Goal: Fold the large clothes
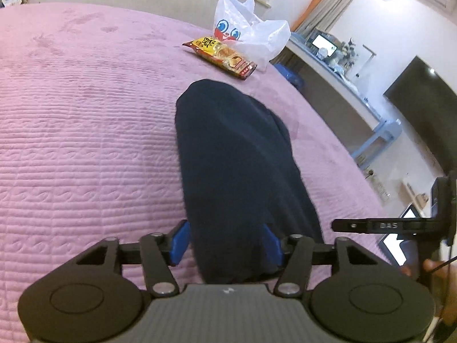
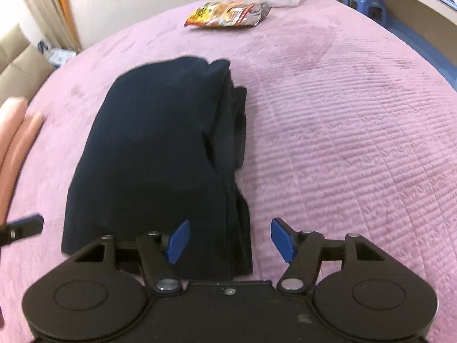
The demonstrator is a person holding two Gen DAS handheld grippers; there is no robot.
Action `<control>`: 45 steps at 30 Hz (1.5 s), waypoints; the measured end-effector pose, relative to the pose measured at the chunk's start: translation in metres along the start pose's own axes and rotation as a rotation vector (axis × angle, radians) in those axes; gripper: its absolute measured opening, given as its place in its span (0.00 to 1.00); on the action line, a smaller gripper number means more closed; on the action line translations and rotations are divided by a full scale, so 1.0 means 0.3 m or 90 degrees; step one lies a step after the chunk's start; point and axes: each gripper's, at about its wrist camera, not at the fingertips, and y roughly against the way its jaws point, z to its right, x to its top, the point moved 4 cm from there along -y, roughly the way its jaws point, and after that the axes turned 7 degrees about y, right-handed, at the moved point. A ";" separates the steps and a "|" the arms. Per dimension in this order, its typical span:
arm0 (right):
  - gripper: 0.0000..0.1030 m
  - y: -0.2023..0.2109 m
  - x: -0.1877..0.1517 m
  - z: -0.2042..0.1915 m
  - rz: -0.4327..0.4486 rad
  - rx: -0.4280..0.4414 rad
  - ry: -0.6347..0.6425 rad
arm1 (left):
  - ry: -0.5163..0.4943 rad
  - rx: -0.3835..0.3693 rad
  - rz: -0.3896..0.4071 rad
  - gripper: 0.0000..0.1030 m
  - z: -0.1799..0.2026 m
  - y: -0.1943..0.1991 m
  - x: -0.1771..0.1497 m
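A dark navy garment (image 1: 228, 157) lies folded into a long narrow bundle on the pink quilted bed cover (image 1: 85, 114). My left gripper (image 1: 225, 244) is open, and the near end of the bundle fills the gap between its blue fingers (image 1: 180, 243). In the right wrist view the garment (image 2: 160, 143) shows stacked layers along its right edge. My right gripper (image 2: 230, 241) is open over that near right edge, its left pad above the cloth and its right pad above bare cover (image 2: 342, 114). A black arm of the right gripper (image 1: 371, 225) shows at the right of the left wrist view.
A yellow-and-red snack packet (image 1: 221, 54) and a white plastic bag (image 1: 248, 28) with a cartoon face lie at the bed's far end. Beyond the bed's right side stand a desk (image 1: 328, 65) and a dark screen (image 1: 422, 114). A person's fingers (image 2: 17, 125) show at the left.
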 end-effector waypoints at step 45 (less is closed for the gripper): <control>1.00 -0.365 0.162 0.104 -0.029 0.205 -0.066 | 0.238 -0.165 -0.163 0.98 -0.159 -0.594 0.196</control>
